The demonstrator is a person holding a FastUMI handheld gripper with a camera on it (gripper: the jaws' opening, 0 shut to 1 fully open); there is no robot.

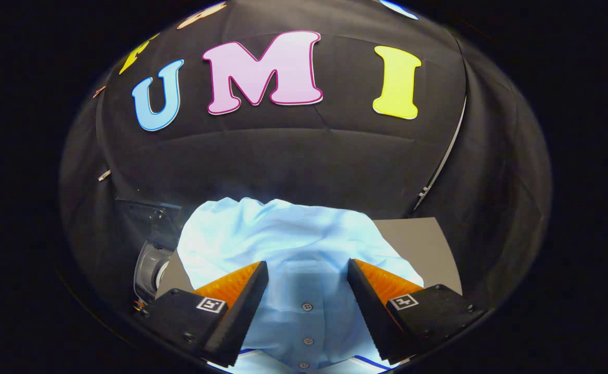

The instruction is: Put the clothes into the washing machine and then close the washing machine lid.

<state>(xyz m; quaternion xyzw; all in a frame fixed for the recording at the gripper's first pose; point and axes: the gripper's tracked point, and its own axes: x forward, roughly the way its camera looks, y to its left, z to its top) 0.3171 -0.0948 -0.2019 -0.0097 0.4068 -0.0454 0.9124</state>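
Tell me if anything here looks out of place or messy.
Nothing looks damaged or spilled. The light blue buttoned cotton shirt lies crumpled in a heap on the grey surface, its button placket running between the fingers of the open claw, which isn't gripping it.

Pale blue buttoned shirt [293, 244], grey tabletop [418, 239], black cloth wall [293, 156]

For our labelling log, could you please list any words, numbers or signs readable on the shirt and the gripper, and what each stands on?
No readable text.
Light blue shirt: no print; the patch at its collar is too blurred to read.
Square markers, one behind each finger: black-and-white patterns, not words.
The gripper is open, with the shirt's buttons between its fingers.
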